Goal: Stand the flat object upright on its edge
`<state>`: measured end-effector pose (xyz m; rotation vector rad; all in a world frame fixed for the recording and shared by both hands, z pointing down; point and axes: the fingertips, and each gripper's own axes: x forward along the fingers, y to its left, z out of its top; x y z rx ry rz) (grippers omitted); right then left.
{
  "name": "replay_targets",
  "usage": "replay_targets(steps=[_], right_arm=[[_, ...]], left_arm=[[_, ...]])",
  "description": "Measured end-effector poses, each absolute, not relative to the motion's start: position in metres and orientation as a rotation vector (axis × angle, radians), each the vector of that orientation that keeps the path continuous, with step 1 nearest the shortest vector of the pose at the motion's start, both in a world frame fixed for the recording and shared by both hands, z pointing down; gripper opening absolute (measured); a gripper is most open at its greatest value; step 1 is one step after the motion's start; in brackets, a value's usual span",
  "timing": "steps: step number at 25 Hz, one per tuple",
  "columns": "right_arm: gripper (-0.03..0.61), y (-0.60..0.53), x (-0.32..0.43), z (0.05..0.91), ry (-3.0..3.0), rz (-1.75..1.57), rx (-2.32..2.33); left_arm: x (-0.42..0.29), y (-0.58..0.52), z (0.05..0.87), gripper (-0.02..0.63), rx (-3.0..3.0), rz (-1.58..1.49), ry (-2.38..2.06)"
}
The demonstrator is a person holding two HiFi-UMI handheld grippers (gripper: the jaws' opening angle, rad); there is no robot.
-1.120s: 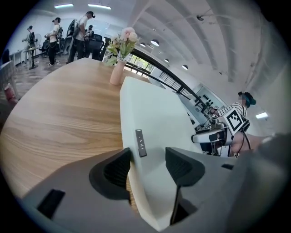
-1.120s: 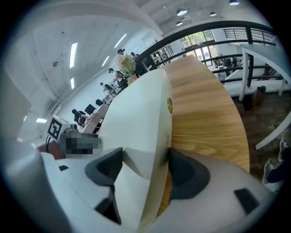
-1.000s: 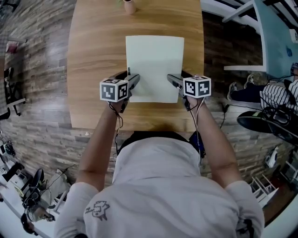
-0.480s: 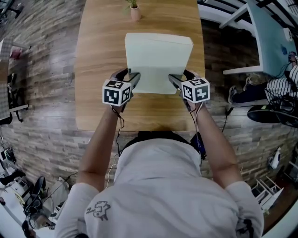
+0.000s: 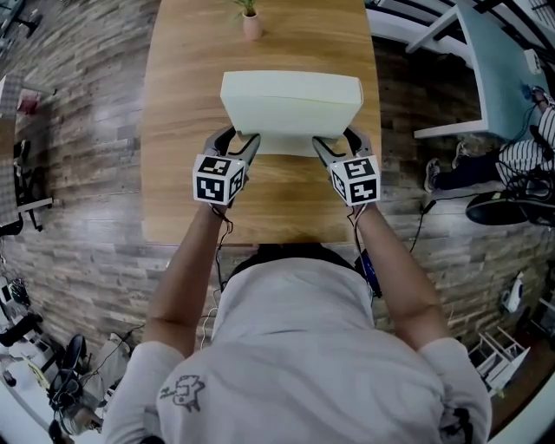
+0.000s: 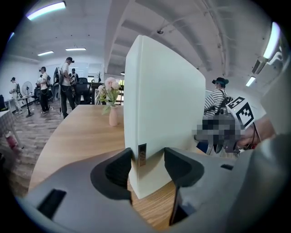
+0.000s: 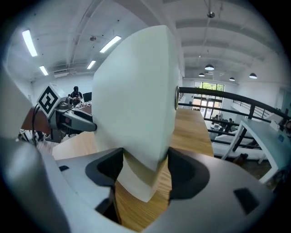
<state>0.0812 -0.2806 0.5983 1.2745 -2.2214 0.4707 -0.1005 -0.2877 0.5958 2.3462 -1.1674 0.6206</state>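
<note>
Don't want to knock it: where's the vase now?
Head view, top: the vase stands on the table beyond the box, nearer its left end, not touching.

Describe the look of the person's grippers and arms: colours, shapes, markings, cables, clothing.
The left gripper and the right gripper each have a grey body with two curved dark jaws and a white cube printed with black square markers. A thin dark cable trails from each along the forearm. The person wears a light grey short-sleeved T-shirt with a dark print on the left sleeve.
</note>
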Motion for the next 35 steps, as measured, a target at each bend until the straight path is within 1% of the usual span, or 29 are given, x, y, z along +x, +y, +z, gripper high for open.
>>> replay_targets(steps=[4, 12, 23, 30, 35], right_arm=[[0.316, -0.279, 0.082, 0.595, -2.261, 0.363, 1.292], [0.318, -0.282, 0.082, 0.598, -2.302, 0.255, 1.303], [0.322, -0.276, 0.085, 0.613, -2.3, 0.253, 1.274], [0.339, -0.271, 0.085, 0.613, -2.318, 0.233, 1.234], [0.334, -0.27, 0.089, 0.613, -2.324, 0.234, 1.227]], left_arm=[[-0.1, -0.285, 0.598, 0.233, 2.35, 0.597, -1.182], [-0.099, -0.283, 0.603, 0.233, 2.367, 0.59, -1.243], [-0.096, -0.275, 0.606, 0.233, 2.394, 0.595, -1.271], [-0.096, -0.27, 0.606, 0.235, 2.403, 0.573, -1.288], [-0.096, -0.268, 0.609, 0.238, 2.392, 0.556, -1.267]])
